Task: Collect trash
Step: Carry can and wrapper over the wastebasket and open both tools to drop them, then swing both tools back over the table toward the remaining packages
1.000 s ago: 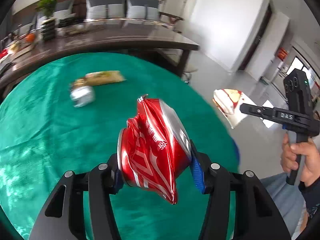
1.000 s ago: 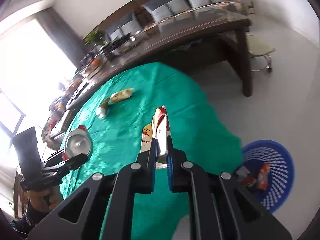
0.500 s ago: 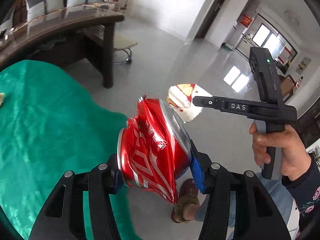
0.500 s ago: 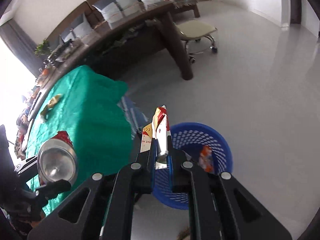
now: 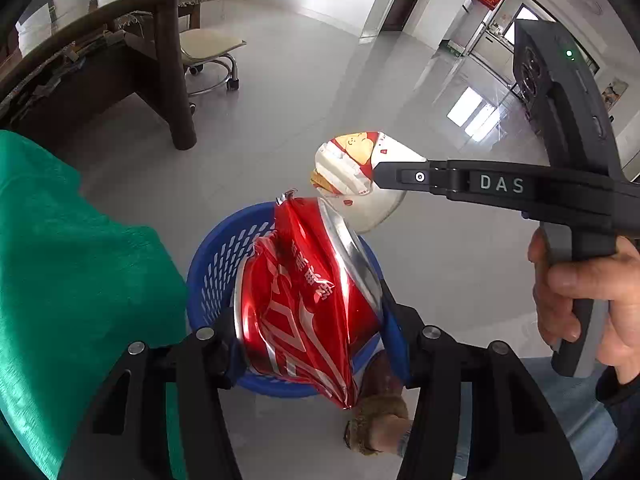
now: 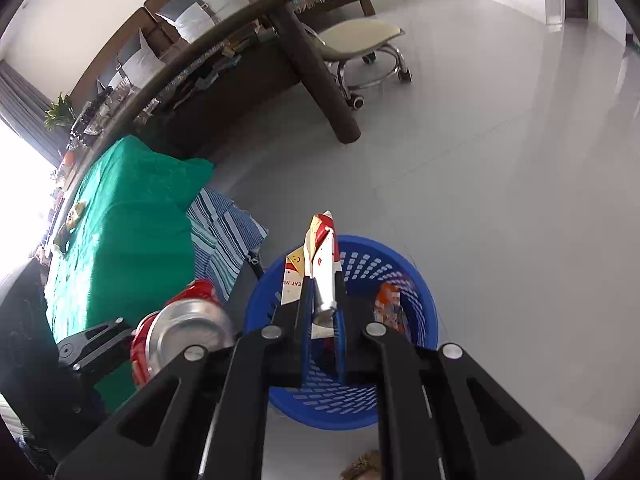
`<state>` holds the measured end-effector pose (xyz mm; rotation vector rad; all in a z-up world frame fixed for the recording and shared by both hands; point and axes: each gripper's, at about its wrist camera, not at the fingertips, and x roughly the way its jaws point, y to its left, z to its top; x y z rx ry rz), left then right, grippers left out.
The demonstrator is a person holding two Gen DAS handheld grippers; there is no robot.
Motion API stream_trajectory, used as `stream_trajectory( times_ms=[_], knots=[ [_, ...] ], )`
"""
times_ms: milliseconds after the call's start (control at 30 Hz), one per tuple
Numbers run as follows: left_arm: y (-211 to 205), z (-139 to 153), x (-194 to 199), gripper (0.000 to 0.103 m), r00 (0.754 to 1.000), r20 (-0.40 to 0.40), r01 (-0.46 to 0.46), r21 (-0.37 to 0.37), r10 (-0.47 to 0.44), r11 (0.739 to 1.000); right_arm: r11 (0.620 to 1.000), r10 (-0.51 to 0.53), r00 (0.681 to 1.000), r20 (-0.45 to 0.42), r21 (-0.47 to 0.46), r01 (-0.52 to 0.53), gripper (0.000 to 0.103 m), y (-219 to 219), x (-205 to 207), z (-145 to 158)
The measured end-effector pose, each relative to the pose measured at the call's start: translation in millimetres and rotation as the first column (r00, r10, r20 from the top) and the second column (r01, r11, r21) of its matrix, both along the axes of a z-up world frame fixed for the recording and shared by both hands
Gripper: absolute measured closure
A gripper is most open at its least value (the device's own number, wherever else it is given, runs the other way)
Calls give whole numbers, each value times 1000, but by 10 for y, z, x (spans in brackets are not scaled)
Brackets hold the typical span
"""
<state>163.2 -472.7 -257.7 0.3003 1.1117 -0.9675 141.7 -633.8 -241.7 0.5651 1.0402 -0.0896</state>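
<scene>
My left gripper (image 5: 308, 344) is shut on a crushed red drink can (image 5: 304, 300) and holds it above the blue perforated trash basket (image 5: 212, 272) on the floor. The can also shows in the right wrist view (image 6: 180, 328). My right gripper (image 6: 322, 316) is shut on a flattened white, red and yellow paper carton (image 6: 320, 264) and holds it over the same basket (image 6: 416, 292). The carton (image 5: 356, 176) and right gripper (image 5: 378, 174) show at the right of the left wrist view. An orange wrapper (image 6: 388, 300) lies inside the basket.
The green-clothed table (image 6: 132, 208) is to the left, with wrappers (image 6: 74, 214) on its far end. A striped cloth (image 6: 224, 224) hangs beside it. A dark wooden desk leg (image 6: 320, 76) and a wheeled stool (image 6: 364, 40) stand behind on the grey tiled floor.
Both grippers swung from over the green table to above the blue basket on the floor, each keeping hold of its item.
</scene>
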Motion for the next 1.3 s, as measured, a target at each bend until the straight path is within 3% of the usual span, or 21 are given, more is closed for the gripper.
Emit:
stream_trajectory(
  times_ms=[33,67,100,133,167,300,467,533,667,800,867,967,1067,1300],
  knots=[
    [-54,-59,8,48,1000,1,4,0,-4,1000,1000,-8,1000,-8,7,8,85,-27,0,-32],
    [-95,-102,18,41,1000,8,4,2,-4,1000,1000,-21,1000,-20,8,21,58,-63,-2,-56],
    [-118,-148,29,20,1000,20,-2,6,2,1000,1000,-31,999,-17,-4,31,48,-93,-16,-47],
    [-143,-198,38,11,999,48,-24,19,23,1000,999,-37,999,-6,-15,37,48,-112,-24,-11],
    [-147,-216,42,9,996,76,-49,23,47,999,999,-41,999,2,-18,41,48,-118,-34,22],
    [-50,-107,47,9,991,94,-99,2,99,995,996,-78,994,70,-39,81,28,-201,-139,214],
    [203,455,-123,5,965,222,-122,-98,142,988,989,-97,984,150,-93,112,23,-131,-183,501],
    [336,692,-191,5,947,274,-139,-124,168,983,980,-94,976,195,-154,125,11,-23,-191,645],
    [786,1038,-291,5,937,276,-174,-161,213,972,951,-33,956,290,-285,119,5,336,-190,910],
    [1307,1107,-373,5,921,315,-207,-100,228,973,936,57,947,317,-346,60,5,827,-130,1025],
    [1659,1083,-399,5,901,355,-250,-46,250,967,931,124,942,312,-365,-2,5,1198,-66,1045],
    [2266,1016,-367,5,866,375,-356,-4,331,935,931,209,929,307,-354,-93,5,1750,11,1053],
    [2890,963,-267,5,818,365,-480,9,444,877,925,315,901,297,-307,-222,5,2404,93,1009],
    [4163,881,-30,5,709,295,-673,10,641,740,810,529,836,148,-381,-446,5,3611,453,795]
  ],
)
